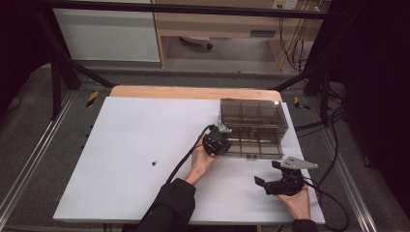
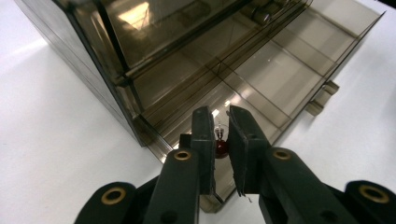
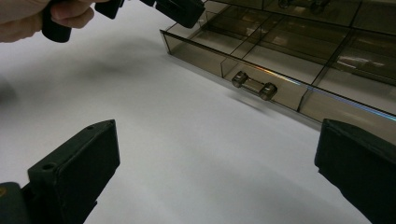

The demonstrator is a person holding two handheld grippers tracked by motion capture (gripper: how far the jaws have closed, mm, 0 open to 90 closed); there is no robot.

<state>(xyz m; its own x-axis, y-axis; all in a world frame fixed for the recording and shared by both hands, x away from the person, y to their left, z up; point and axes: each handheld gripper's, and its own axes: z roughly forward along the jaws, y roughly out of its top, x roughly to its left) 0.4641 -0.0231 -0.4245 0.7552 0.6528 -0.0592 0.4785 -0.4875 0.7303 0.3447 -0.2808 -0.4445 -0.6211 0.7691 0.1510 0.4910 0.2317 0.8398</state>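
A smoky see-through drawer box [image 1: 251, 116] stands at the back right of the white table, its lower drawer [image 1: 255, 146] pulled out toward me. My left gripper [image 1: 216, 143] hangs over the drawer's left front corner. Seen in the left gripper view, its jaws [image 2: 219, 116] are shut on a small red piece [image 2: 220, 148] with a clear tip, above a divided compartment [image 2: 275, 74]. My right gripper [image 1: 266, 172] rests near the front right of the table with its jaws wide apart [image 3: 215, 154] and nothing between them, facing the drawer handle [image 3: 253, 85].
A tiny dark object [image 1: 154, 163] lies on the white table top [image 1: 135, 135] left of centre. The wooden table edge [image 1: 193, 92] runs along the back. Cables trail from both grippers. A hand [image 3: 28, 14] holds the left gripper at the top left of the right gripper view.
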